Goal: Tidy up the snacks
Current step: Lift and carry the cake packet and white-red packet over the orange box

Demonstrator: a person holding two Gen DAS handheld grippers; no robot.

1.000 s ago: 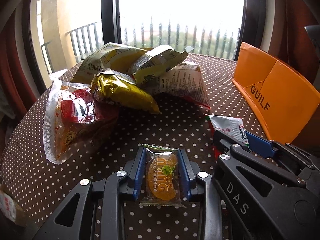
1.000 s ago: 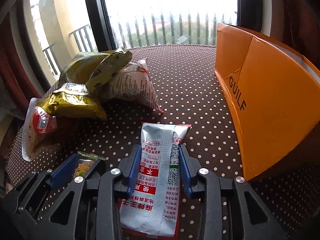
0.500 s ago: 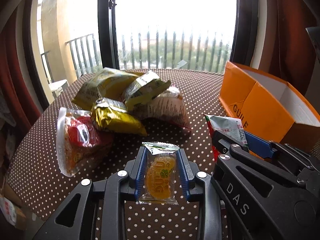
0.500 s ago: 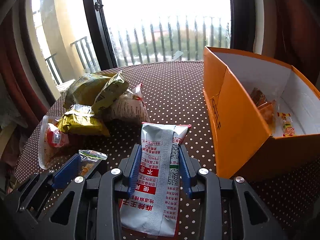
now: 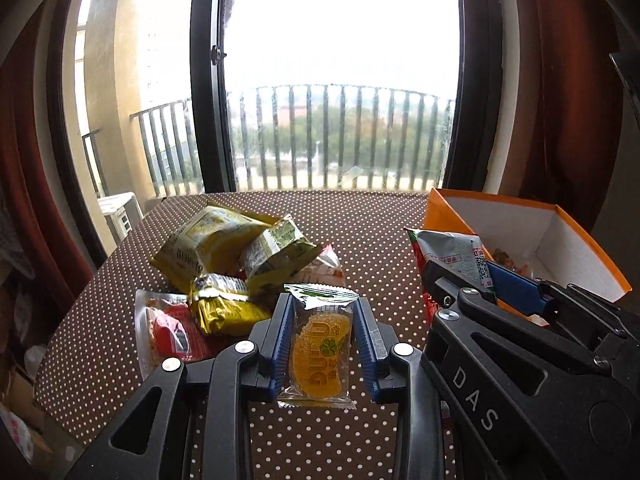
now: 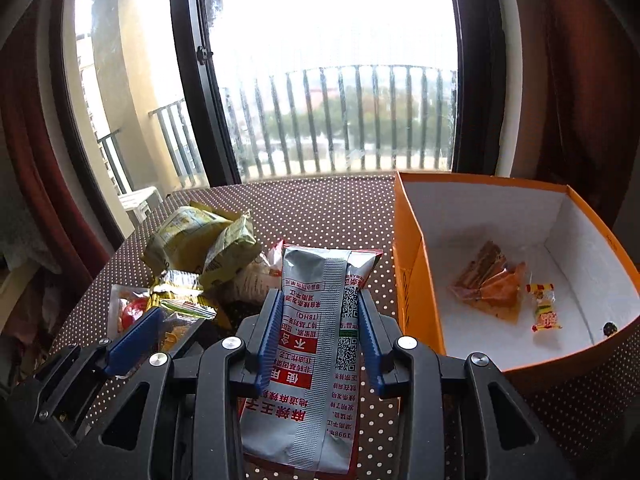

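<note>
While both grippers are raised above a brown tabletop (image 5: 360,216) dotted with white, each one carries a snack. At the far left lies a loose heap of snack bags (image 5: 224,268): a clear pouch (image 5: 168,332) with red contents at the near edge, a crinkled gold foil pack (image 5: 224,308) beside it, and two yellow-green bags (image 6: 200,240) leaning on a pale printed bag behind.

In the middle of the left wrist view, the left gripper (image 5: 323,344) has its blue ribbed jaws clenched on a small clear packet of orange jelly candy (image 5: 320,348). The packet stands upright between the jaws, its crimped top edge poking out beyond their tips, off the tabletop.

To its right, the right gripper (image 6: 320,340) has its jaws pressed against both long sides of a silver foil snack packet (image 6: 320,344) with red trim and red-and-black printing. The packet is long and flat, running lengthwise between the jaws, with its top end well past the tips and its bottom end hanging back under the gripper.

At the far right stands an open orange cardboard box (image 6: 412,280) with a white lining. Inside lie a crumpled orange-brown wrapper (image 6: 492,288) and, just beside it, a small yellow-and-red wrapped candy (image 6: 545,312).
</note>
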